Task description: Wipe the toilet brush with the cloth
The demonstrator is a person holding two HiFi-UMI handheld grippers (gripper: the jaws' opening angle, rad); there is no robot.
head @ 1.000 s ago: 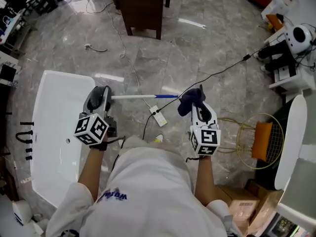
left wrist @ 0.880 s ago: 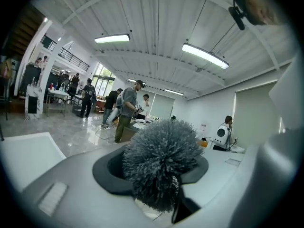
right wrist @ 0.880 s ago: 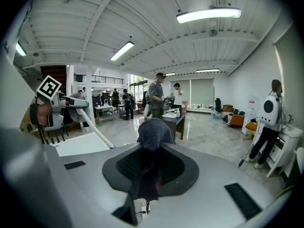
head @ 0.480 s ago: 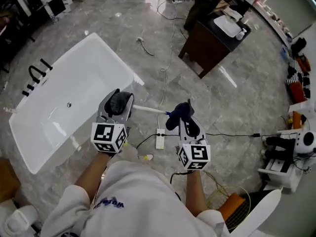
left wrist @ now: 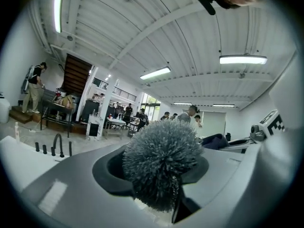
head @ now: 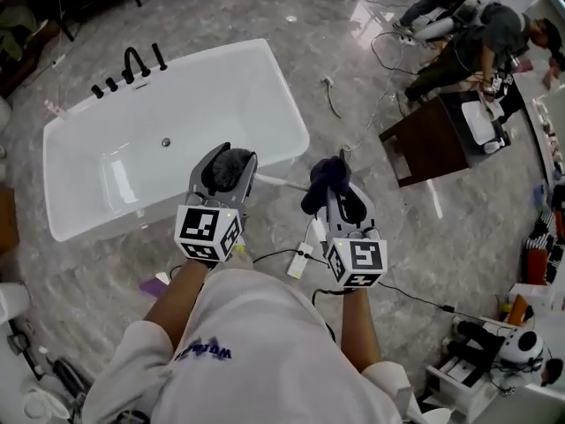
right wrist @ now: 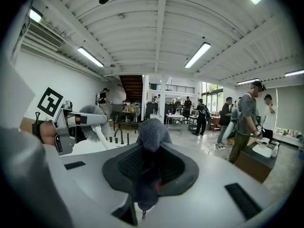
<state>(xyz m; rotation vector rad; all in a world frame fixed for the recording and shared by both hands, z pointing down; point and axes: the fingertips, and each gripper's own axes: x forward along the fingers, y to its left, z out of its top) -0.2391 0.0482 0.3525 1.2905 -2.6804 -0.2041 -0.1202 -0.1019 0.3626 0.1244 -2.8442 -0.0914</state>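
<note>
Grey-bristled toilet brush (head: 231, 166), handle rightward, in left claw's (head: 226, 157) grip; cloth (head: 324, 180) in right claw's (head: 342, 200).

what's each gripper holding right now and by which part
The left gripper grips the toilet brush at its bristle head, with the handle pointing toward the right gripper. The right gripper pinches the bunched dark cloth around its middle.

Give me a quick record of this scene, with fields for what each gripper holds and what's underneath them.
Left gripper: shut on the toilet brush, bristle head at the jaws
Right gripper: shut on the dark blue cloth
Brush handle: white, reaching toward the cloth; contact unclear
Below: white bathtub, grey marble floor
Cloth and bristles: apart
</note>
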